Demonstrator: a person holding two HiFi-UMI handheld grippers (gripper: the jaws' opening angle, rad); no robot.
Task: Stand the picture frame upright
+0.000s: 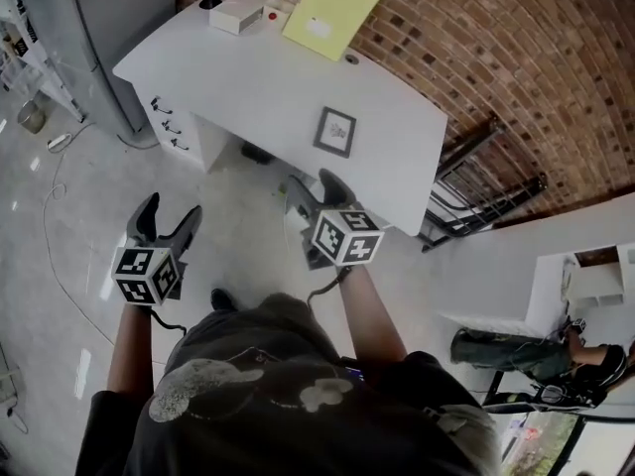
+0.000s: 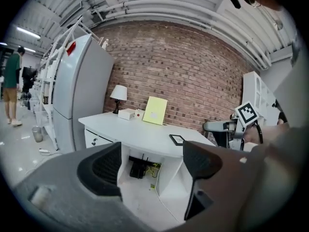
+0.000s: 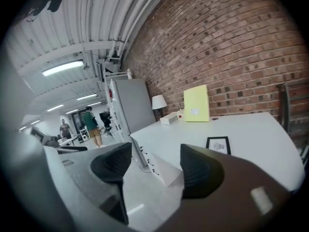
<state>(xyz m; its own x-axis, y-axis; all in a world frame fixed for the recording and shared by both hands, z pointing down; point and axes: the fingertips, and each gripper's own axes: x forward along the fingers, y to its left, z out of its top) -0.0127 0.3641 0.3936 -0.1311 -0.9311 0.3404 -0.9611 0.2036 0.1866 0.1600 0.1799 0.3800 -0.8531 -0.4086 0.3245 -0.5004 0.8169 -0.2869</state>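
Below the brick wall [image 1: 476, 58], the white table [image 1: 248, 77] carries the picture frame [image 1: 335, 131], lying flat. Our left tool [image 1: 171, 209] and right tool [image 1: 316, 184] gape empty, short of it. A shallow edge pinch could, we suspect, skid it off.

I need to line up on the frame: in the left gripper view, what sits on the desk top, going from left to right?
table lamp → white box → yellow board → picture frame, lying flat near the desk's right end.
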